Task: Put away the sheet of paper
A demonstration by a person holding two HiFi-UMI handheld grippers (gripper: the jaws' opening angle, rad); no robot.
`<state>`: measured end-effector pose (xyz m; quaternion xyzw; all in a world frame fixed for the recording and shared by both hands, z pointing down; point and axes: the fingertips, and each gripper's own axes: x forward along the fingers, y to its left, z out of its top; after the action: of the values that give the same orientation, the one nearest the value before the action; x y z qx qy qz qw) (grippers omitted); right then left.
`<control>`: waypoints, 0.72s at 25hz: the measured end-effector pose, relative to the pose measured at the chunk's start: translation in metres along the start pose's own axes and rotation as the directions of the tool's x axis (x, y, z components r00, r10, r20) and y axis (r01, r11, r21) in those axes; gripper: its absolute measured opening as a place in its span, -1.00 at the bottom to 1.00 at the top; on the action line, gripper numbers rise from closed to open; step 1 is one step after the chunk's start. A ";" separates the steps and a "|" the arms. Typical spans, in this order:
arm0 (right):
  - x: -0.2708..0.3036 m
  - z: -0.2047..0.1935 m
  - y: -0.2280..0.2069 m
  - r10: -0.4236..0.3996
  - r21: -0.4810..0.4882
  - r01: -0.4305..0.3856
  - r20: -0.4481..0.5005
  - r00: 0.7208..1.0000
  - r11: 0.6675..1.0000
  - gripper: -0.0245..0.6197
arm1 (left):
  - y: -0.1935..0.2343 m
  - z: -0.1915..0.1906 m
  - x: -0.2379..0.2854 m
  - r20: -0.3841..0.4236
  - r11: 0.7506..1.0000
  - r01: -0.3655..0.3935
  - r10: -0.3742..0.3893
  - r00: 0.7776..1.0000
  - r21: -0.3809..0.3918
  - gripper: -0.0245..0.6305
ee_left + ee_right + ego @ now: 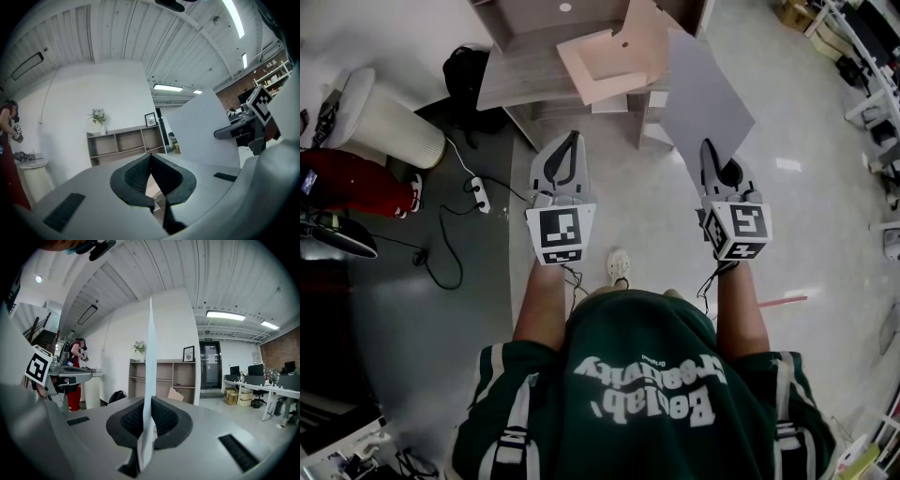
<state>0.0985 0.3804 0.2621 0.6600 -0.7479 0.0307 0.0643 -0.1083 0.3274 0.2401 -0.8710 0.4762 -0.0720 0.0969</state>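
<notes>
My right gripper [711, 148] is shut on the lower edge of a pale grey sheet of paper [703, 98], which stands up and leans away toward the shelf. In the right gripper view the sheet [150, 376] shows edge-on, pinched between the black pads [164, 420]. To the left, my left gripper [572, 141] is held at about the same height, shut and empty. In the left gripper view its pads [136, 176] meet at the tip. The sheet [201, 133] rises at the right there, with the right gripper [236, 131] clamped on it.
A wooden shelf unit [539, 70] stands ahead, with a pink cardboard panel [605, 61] leaning on it. At the left are a black bag [467, 66], a white round stand [389, 127], a person in red [356, 183] and a power strip [478, 194]. Desks [862, 56] line the right.
</notes>
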 end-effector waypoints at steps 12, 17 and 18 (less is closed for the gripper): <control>0.089 0.008 -0.002 -0.033 0.001 0.033 -0.005 0.999 0.999 -0.82 | 0.060 -0.016 0.077 0.005 1.000 0.022 -0.022 1.000 -0.005 -0.87; 0.112 0.003 -0.006 -0.033 0.009 0.033 -0.019 0.999 0.999 -0.82 | 0.067 -0.026 0.095 -0.012 0.999 0.035 -0.035 0.999 -0.007 -0.87; 0.117 0.003 -0.008 -0.032 0.009 0.032 -0.021 0.999 0.999 -0.82 | 0.069 -0.027 0.099 -0.014 0.999 0.035 -0.035 0.999 -0.009 -0.87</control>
<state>0.0920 0.2643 0.2752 0.6719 -0.7363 0.0403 0.0694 -0.1170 0.2047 0.2538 -0.8791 0.4618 -0.0780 0.0884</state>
